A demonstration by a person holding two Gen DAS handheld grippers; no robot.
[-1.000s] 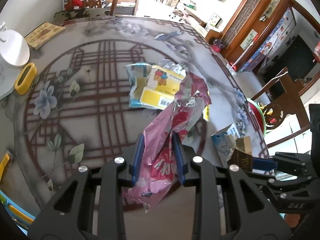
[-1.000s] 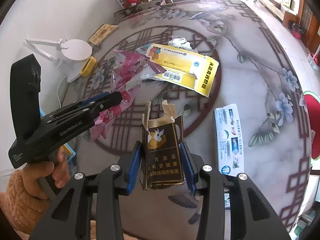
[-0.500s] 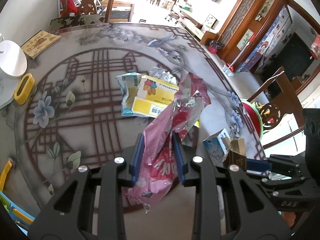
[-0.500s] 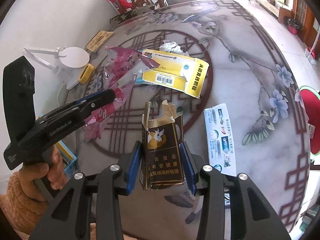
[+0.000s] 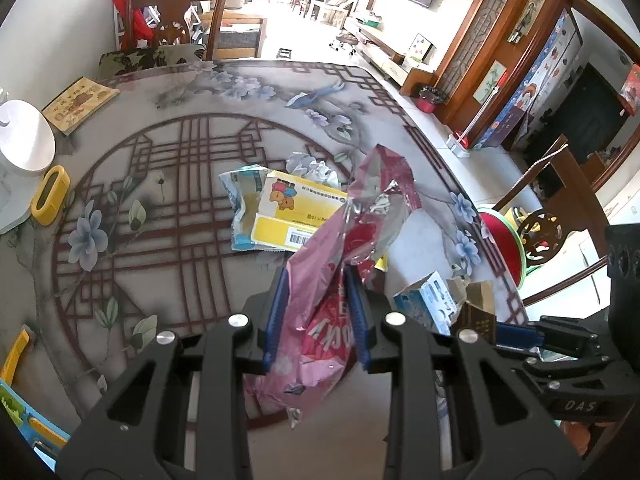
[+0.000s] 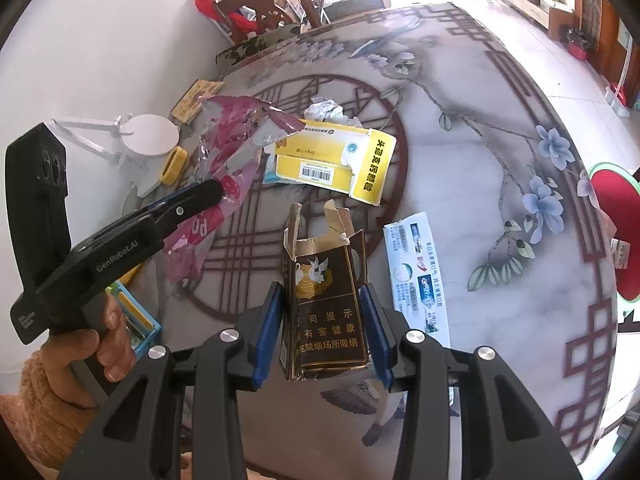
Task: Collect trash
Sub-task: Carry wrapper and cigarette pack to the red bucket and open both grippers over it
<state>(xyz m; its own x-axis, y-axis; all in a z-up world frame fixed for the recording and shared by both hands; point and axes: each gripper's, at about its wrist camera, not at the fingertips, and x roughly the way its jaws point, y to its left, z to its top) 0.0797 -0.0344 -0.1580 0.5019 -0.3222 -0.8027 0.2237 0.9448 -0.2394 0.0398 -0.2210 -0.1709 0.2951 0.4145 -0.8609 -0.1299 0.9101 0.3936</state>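
My left gripper (image 5: 316, 312) is shut on a crumpled pink foil snack wrapper (image 5: 344, 264), held above the round patterned table (image 5: 160, 184); the same wrapper (image 6: 236, 148) hangs from that gripper (image 6: 208, 196) at the left of the right wrist view. My right gripper (image 6: 324, 328) is shut on a torn-open brown cigarette pack (image 6: 324, 292), held upright over the table. On the table lie a flattened yellow medicine box (image 6: 332, 160) on a blue packet (image 5: 240, 196), a crumpled tissue (image 6: 324, 112) behind it, and a white-and-blue toothpaste carton (image 6: 416, 276).
A white lamp base (image 5: 24, 144), a yellow holder (image 5: 50, 194) and a booklet (image 5: 78, 102) sit at the table's left. Wooden chairs (image 5: 180, 20) stand behind and to the right. A red round stool (image 6: 616, 208) is off the right edge. A hand in an orange sleeve (image 6: 80, 356) holds the left gripper.
Both grippers have drawn slightly back from the pile on the table, keeping their hold; the table's litter now sits farther off in both views.
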